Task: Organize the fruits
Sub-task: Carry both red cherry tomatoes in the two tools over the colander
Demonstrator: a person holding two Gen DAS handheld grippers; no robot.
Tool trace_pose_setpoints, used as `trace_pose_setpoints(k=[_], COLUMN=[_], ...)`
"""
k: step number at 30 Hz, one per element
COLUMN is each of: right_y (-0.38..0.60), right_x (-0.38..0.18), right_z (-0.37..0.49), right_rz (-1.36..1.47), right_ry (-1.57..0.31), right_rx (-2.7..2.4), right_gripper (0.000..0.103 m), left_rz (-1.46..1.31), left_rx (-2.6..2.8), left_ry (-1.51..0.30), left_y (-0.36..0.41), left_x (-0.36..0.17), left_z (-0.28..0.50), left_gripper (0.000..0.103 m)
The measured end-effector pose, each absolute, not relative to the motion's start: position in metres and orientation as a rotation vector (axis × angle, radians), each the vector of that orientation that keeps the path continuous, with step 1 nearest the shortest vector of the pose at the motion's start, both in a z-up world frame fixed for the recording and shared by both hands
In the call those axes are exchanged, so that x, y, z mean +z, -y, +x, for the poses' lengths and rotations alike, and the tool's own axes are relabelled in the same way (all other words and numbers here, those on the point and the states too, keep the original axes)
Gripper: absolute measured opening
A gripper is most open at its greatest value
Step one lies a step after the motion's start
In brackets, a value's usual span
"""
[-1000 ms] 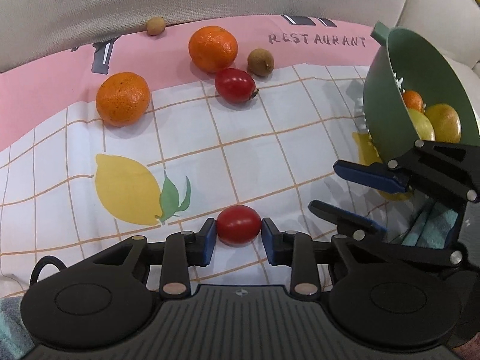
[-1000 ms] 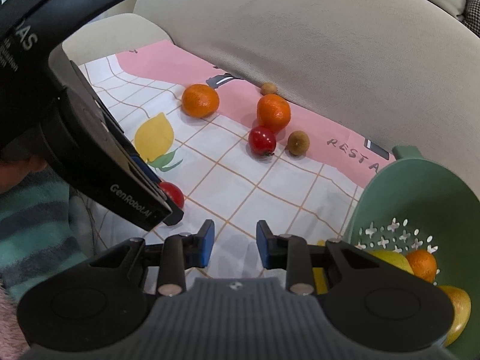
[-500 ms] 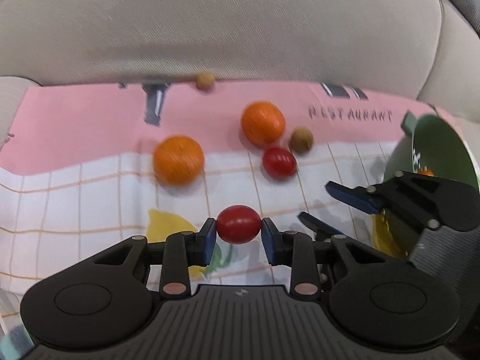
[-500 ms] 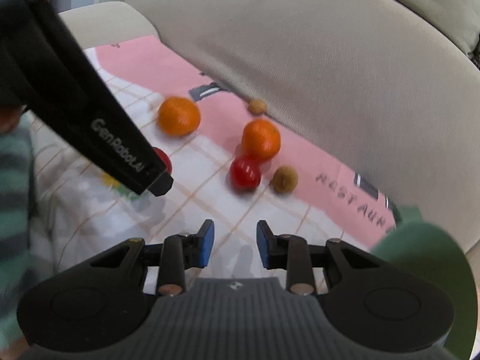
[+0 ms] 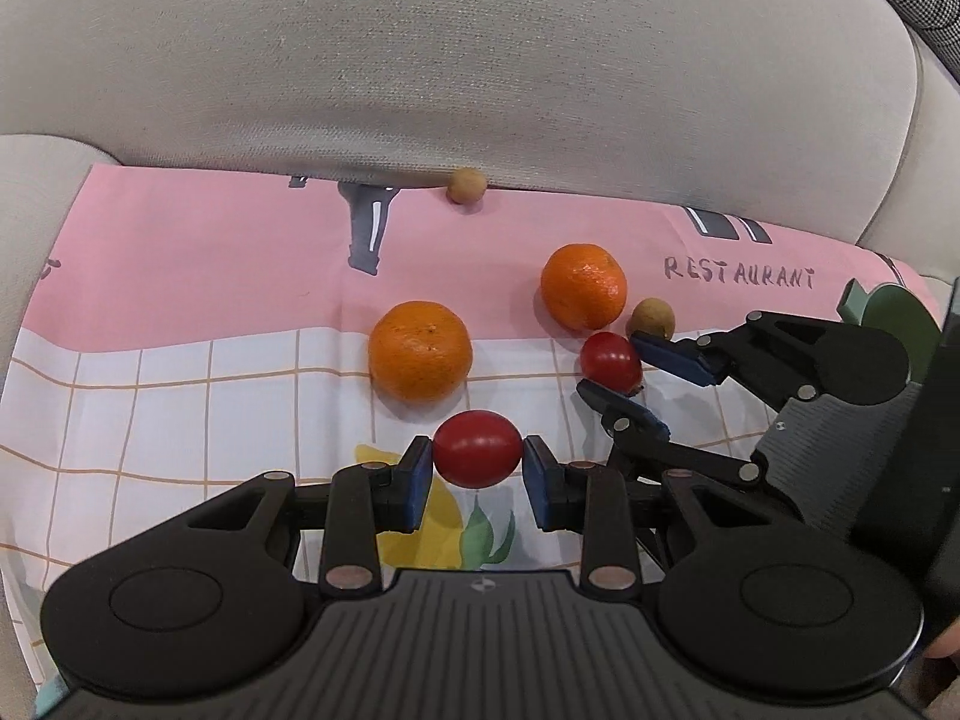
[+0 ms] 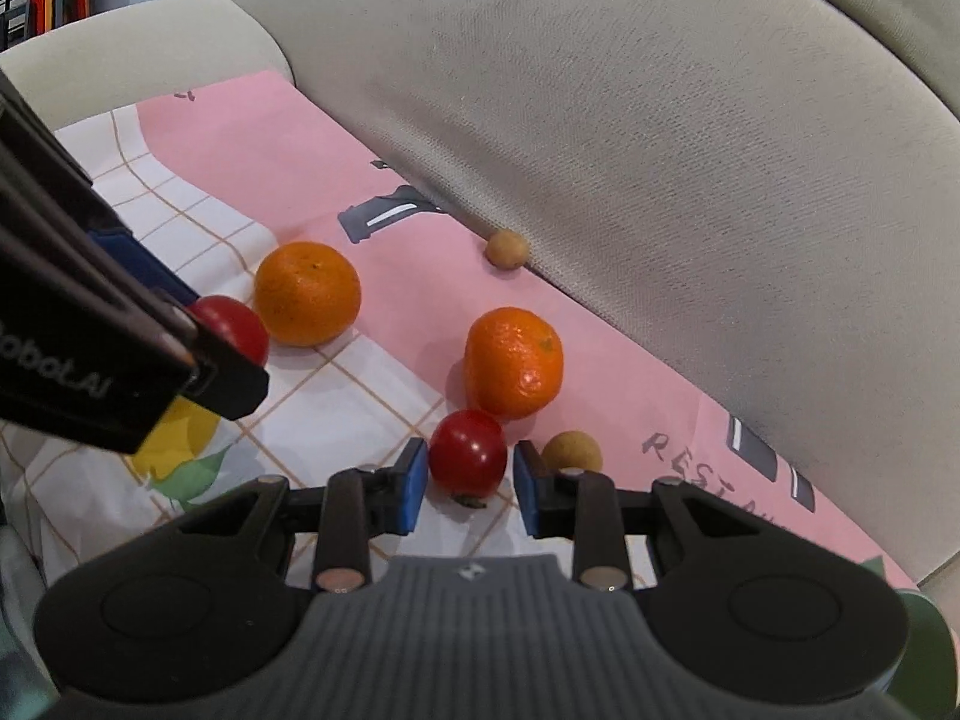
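- Left gripper (image 5: 477,471) is clamped on a small red tomato (image 5: 477,449), pads on its two ends, lifted clear of the cloth (image 5: 180,276).
- Right gripper (image 6: 469,477) has its jaws a little apart, one on each side of a second tomato (image 6: 468,450) that lies on the cloth. A thin gap shows at each pad, so there is no grip yet.
- That second tomato sits just beside an orange (image 6: 515,360) and a small brown fruit (image 6: 572,450).
- Loose on the cloth: another orange (image 5: 420,351), and another small brown fruit (image 5: 467,185) against the sofa cushion (image 5: 480,60).
- Only a sliver of the green bowl (image 5: 894,312) shows at the right edge, probably where the fruit goes.
- Tomato handling, my guess: light, smooth and slippery skin, soft flesh that bruises or splits if squeezed hard. Grip it across the widest part with gentle pressure.
- It is round, so it will roll if nudged; close squarely on it.
- Oranges: heavier, firm, with a dimpled peel that grips well, but they need wide jaws.
- Brown fruits: tiny, hard-looking and light.
- Writing: "RESTAURANT" (image 5: 738,273) is printed on the pink band of the cloth.
- The left gripper's body reads "obot.AI" (image 6: 54,372); the start is cut off.
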State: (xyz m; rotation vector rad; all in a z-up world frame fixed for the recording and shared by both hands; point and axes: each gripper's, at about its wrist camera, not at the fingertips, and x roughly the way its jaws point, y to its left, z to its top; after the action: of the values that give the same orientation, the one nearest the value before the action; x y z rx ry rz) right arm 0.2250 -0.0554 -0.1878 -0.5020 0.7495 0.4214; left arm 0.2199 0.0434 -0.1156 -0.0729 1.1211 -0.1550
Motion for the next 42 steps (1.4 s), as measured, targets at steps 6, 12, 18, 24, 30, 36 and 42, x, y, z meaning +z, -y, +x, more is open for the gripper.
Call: trace_pose_setpoints(k=[6, 12, 18, 24, 30, 36, 42], right_y=[0.054, 0.055, 0.061, 0.070, 0.087, 0.116, 0.148], right_x=[-0.189, -0.178, -0.161, -0.143, -0.127, -0.114, -0.107], right_z=[0.229, 0.218, 0.195, 0.165, 0.133, 0.107, 0.083], right_rz=[-0.492, -0.476, -0.448, -0.416, -0.388, -0.316, -0.260], right_ry=[-0.767, -0.760, -0.747, -0.732, -0.721, -0.753, -0.777], right_rx=[0.415, 0.406, 0.394, 0.381, 0.368, 0.329, 0.267], right_gripper=[0.026, 0.026, 0.026, 0.026, 0.026, 0.026, 0.026], left_rz=[-0.086, -0.099, -0.112, -0.115, -0.097, -0.054, -0.014], left_rx=[-0.160, -0.163, -0.171, -0.188, -0.229, -0.305, -0.387], left_ry=[-1.120, -1.099, -1.076, -1.053, -1.029, -1.013, -1.014], left_y=[-0.043, -0.044, -0.038, -0.027, -0.010, 0.019, 0.055], left_x=[-0.115, -0.108, -0.097, -0.082, -0.067, -0.056, -0.050], left_z=[0.219, 0.213, 0.203, 0.190, 0.176, 0.163, 0.150], left_gripper=[0.036, 0.036, 0.036, 0.036, 0.036, 0.036, 0.036])
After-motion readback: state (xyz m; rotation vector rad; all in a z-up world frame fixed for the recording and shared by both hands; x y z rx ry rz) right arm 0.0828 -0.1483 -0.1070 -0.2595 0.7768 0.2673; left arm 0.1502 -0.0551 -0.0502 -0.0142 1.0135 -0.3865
